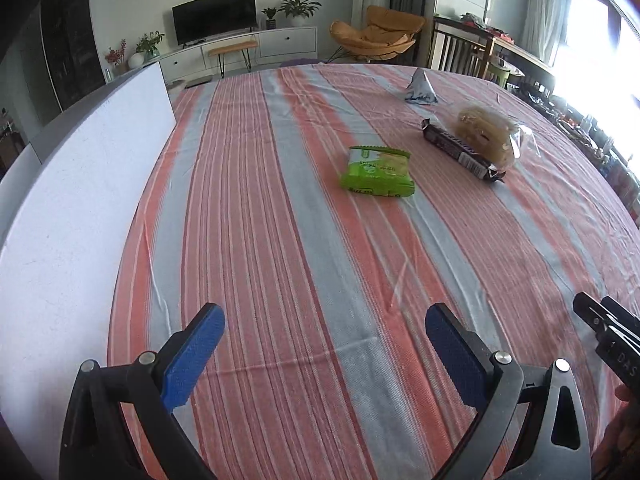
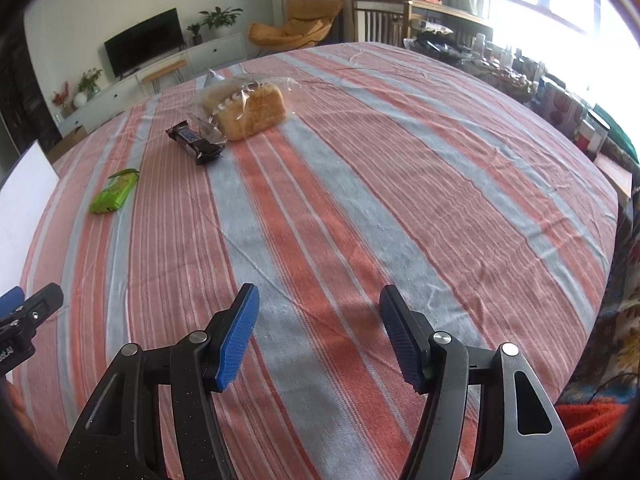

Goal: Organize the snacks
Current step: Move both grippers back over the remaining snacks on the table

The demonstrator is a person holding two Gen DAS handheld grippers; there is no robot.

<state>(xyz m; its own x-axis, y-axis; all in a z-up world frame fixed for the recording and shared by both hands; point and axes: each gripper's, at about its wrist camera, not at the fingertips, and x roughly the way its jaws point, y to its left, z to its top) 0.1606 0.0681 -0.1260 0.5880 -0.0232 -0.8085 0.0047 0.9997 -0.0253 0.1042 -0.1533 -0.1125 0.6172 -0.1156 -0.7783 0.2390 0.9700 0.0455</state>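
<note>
Several snacks lie on the striped tablecloth. A green snack packet lies flat, well ahead of my left gripper. Farther off are a dark wrapped bar, a bagged loaf of bread touching it, and a small grey pyramid-shaped pack. The left gripper hangs open over bare cloth with nothing between its blue pads. My right gripper is open too, over bare cloth at the near side, far from every snack.
A white board stands along the left edge of the table. The other gripper's black tip shows at the right edge of the left wrist view and the left edge of the right wrist view. Chairs, a TV unit and cluttered shelves lie beyond.
</note>
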